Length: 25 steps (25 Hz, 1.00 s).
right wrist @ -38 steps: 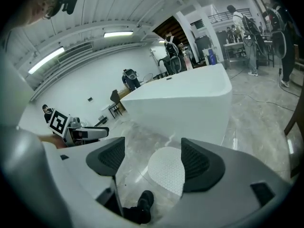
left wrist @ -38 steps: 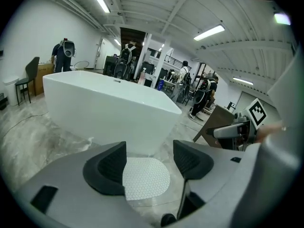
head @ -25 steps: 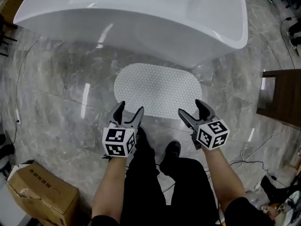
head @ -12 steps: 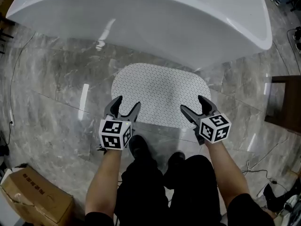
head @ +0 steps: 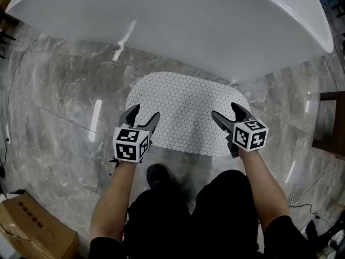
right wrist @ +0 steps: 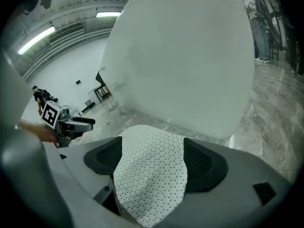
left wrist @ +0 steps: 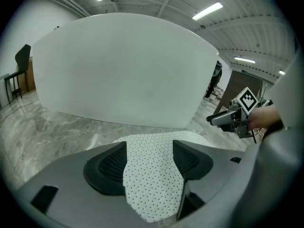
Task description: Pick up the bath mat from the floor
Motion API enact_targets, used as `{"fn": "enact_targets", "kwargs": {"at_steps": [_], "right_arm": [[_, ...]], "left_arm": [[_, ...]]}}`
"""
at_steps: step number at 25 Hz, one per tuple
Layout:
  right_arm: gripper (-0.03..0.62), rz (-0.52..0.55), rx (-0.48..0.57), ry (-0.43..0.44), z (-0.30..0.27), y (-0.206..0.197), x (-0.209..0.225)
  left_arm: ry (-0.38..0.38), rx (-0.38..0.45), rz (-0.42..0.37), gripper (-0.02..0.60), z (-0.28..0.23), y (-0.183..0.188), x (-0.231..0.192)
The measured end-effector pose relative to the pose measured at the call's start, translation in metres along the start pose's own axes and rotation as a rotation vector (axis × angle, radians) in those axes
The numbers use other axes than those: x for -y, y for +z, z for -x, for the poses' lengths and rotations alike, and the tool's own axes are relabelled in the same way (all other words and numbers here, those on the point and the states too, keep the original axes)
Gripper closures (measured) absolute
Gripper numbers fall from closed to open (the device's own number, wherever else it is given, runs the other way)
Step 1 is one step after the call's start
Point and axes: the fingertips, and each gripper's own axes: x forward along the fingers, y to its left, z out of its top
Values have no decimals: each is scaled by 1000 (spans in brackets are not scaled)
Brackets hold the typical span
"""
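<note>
The bath mat (head: pixel 186 112) is a white oval with small black dots, lying flat on the grey marble floor just in front of the white bathtub (head: pixel 172 20). My left gripper (head: pixel 141 116) hangs open over the mat's near left edge. My right gripper (head: pixel 229 115) hangs open over its near right edge. In the left gripper view the mat (left wrist: pixel 152 179) shows through the gap of the left gripper (left wrist: pixel 149 160), with nothing between the pads. The right gripper view shows the same: the mat (right wrist: pixel 152 175) lies below the open right gripper (right wrist: pixel 152 158).
A cardboard box (head: pixel 32 228) sits on the floor at the near left. A dark wooden cabinet (head: pixel 331 125) stands at the right. The person's legs and a black shoe (head: pixel 158 176) are close behind the mat's near edge. Thin cables (head: pixel 13 90) run along the floor.
Both grippers have come down toward the mat's near edge, with their jaws still apart. The person has crouched, so the tub and mat look larger and nearer.
</note>
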Motion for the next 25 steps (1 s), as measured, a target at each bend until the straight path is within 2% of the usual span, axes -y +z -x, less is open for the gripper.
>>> {"fn": "enact_targets", "kwargs": {"at_steps": [6,10,12,16,21,25], "right_arm": [[183,-1,34,-62,-6,7,40],[181,27,-3,-95,-11,-13,63],[177,-14,-25,-108,-12,-27,79],[163,-63,-112,-125,-21,-69,102],[158,-15,-246,-131,-33,-118,112],[135,35,-300,-162,-37,-134,119]], "left_arm": [[-11,-21,-9,264,-26,-22,-4],[-14,-67,26,264,-41,-43,-11],[-19,-97,22,264,-47,-55,-12],[-15,-162,0,262,-62,-81,-16],[-16,-235,4,247,-76,-109,-24],[-12,-282,-4,229,-84,-126,-35]]}}
